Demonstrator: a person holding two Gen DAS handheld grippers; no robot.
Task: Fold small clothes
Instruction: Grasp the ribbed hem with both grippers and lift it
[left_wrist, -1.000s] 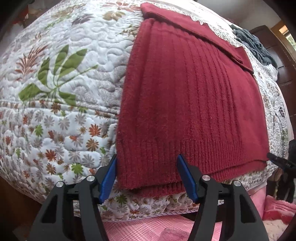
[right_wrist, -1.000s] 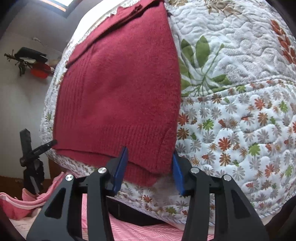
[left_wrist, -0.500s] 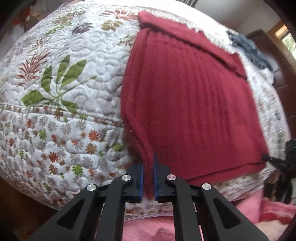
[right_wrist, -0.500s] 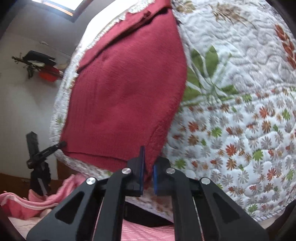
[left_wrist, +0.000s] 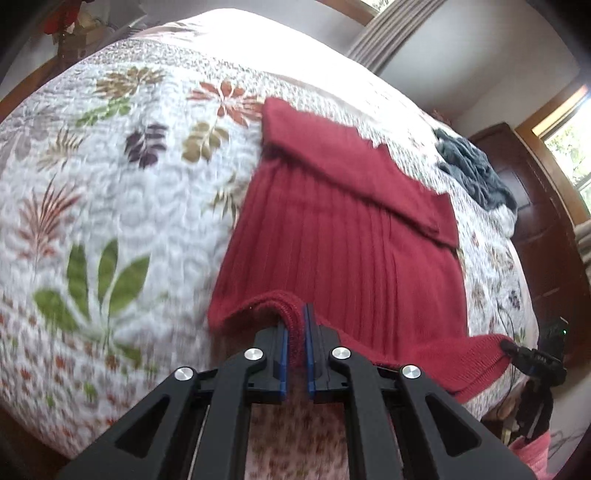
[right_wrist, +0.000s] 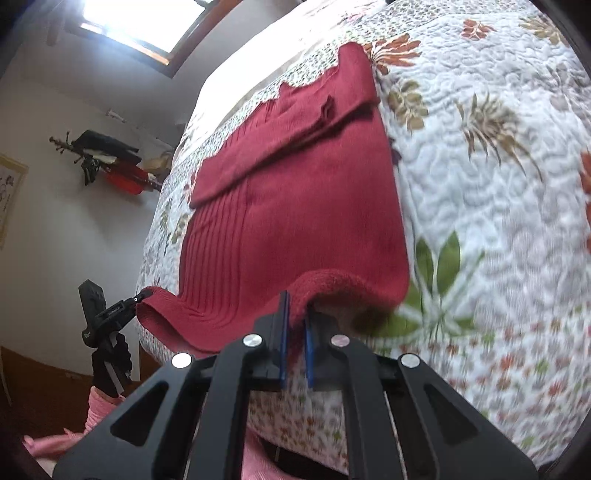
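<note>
One dark red knitted sweater (left_wrist: 343, 236) lies on a bed covered with a white quilt (left_wrist: 110, 177) printed with leaves and flowers. There are no containers in view, so nothing is stored inside anything. The sweater is spread flat with its ribbed body toward the cameras, and one folded part lies across its far end. Its near hem is lifted off the quilt at two corners.

The left gripper (left_wrist: 294, 334) is clenched on the left corner of the hem, and the red knit stands up between its two blue-padded fingers (left_wrist: 282, 347). The right gripper (right_wrist: 295, 321) is clenched on the other corner of the same hem, with the cloth curling up over its fingers (right_wrist: 282, 332). Each gripper also appears small at the edge of the other view, holding its own corner.

One dark grey garment (left_wrist: 476, 173) lies crumpled on the far side of the bed, well apart from the sweater, near a dark wooden piece of furniture (left_wrist: 535, 221). Some pink cloth (right_wrist: 99, 406) shows below the bed edge. On the wall in the right wrist view hangs one rack (right_wrist: 107, 155) with dark and red items.
</note>
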